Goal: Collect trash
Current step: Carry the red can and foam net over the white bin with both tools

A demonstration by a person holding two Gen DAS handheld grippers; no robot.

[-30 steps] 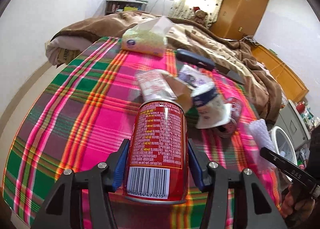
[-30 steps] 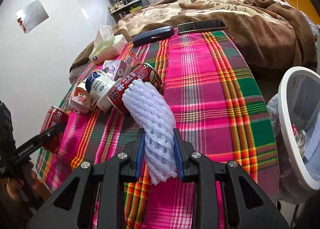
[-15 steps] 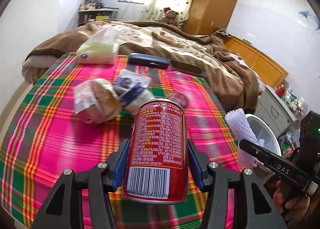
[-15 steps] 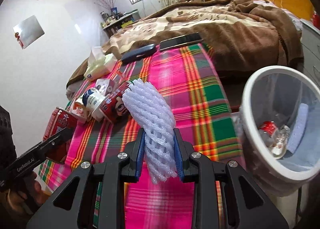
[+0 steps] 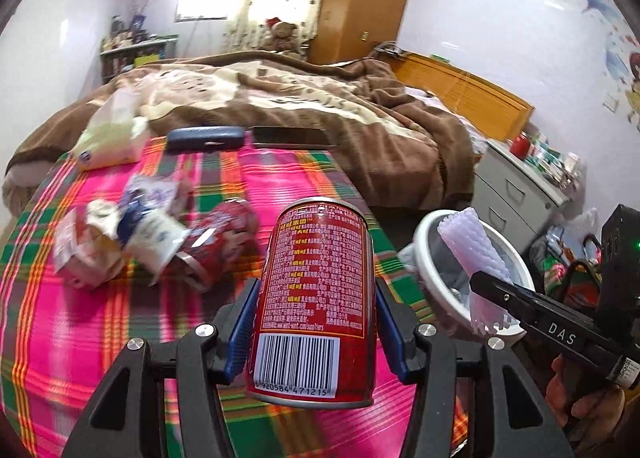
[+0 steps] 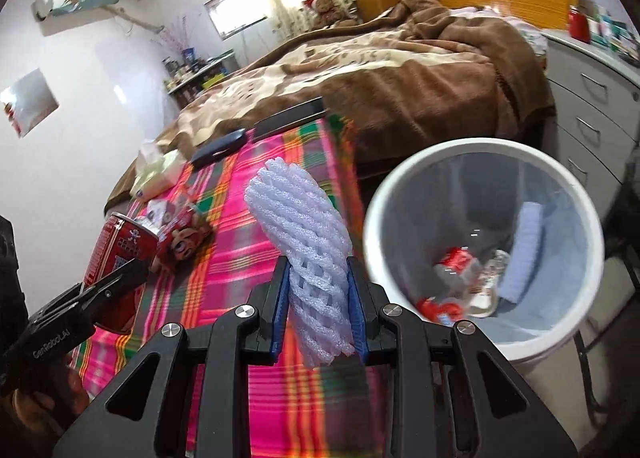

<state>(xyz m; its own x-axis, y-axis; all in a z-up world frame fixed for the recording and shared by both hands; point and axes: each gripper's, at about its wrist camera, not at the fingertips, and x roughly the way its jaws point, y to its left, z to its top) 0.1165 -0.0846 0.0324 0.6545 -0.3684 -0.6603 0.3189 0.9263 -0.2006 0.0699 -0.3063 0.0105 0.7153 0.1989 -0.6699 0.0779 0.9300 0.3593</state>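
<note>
Left fingers [image 5: 256, 322] tight on red can [image 5: 316, 298]; right fingers [image 6: 280, 306] on foam net [image 6: 308, 258]; bin [image 6: 400, 186] contents only rightward.

The wrappers and cartons [image 5: 120, 234] piled near the left edge of the plaid bedspread [image 5: 80, 338] are motion-blurred, their print unreadable. The bin [image 6: 484, 242] hides its base; the scraps [image 6: 460, 282] inside are smeared. The frame's corner cuts off the hand [image 5: 584, 402].
</note>
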